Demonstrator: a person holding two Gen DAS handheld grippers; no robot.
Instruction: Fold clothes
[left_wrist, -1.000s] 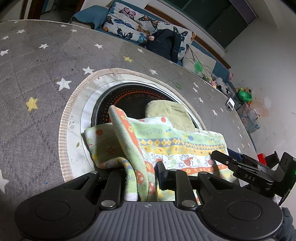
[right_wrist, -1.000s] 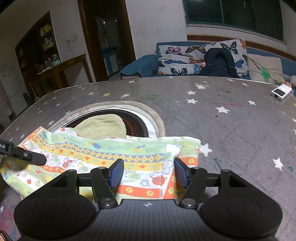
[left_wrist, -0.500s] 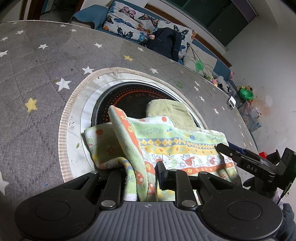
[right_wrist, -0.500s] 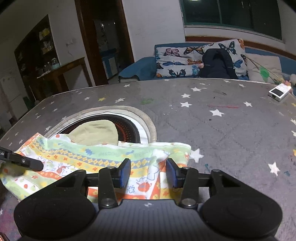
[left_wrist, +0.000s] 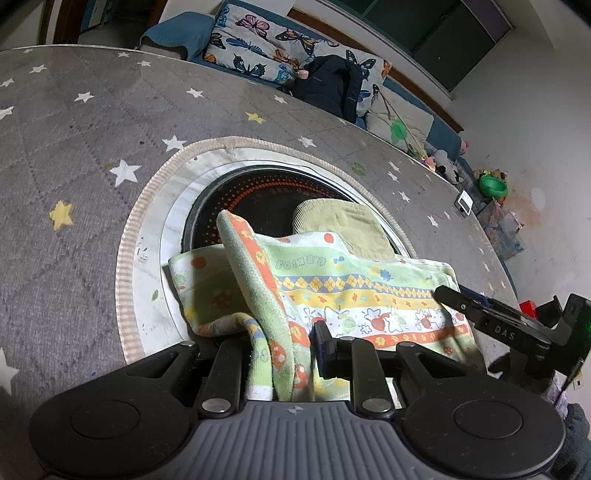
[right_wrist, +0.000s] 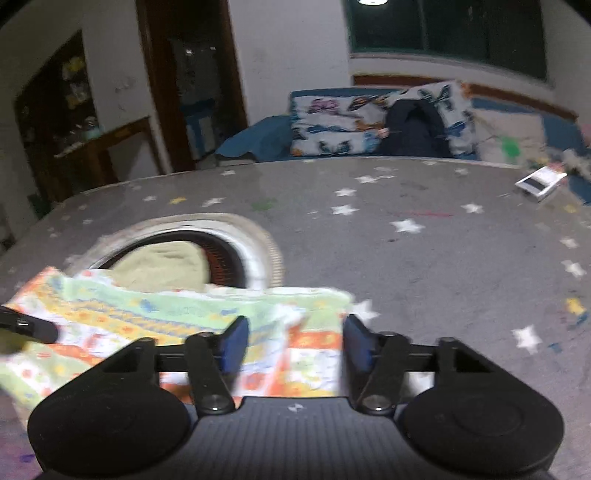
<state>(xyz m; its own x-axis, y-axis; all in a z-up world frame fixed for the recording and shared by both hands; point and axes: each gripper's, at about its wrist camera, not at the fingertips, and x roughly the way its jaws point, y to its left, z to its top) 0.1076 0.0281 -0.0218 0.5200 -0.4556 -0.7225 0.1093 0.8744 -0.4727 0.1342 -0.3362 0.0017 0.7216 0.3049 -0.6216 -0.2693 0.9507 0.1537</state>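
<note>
patterned cloth (left_wrist: 354, 291) bunched at its near left edge, your left gripper (left_wrist: 284, 354) pinching that fold, your right gripper (right_wrist: 293, 345) spread wide over the far corner

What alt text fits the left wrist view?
The left gripper pinches a raised fold of a colourful patterned cloth lying over a round black burner set in a star-print table cover; the right gripper reaches in at right.

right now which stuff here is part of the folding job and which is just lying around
In the job:
- patterned cloth
- left tool, shut on a bunched fold of it
- right tool, open, astride its corner

Lying about:
- olive-green cloth on the round black hob
- small white device
- dark jacket on the sofa
</note>
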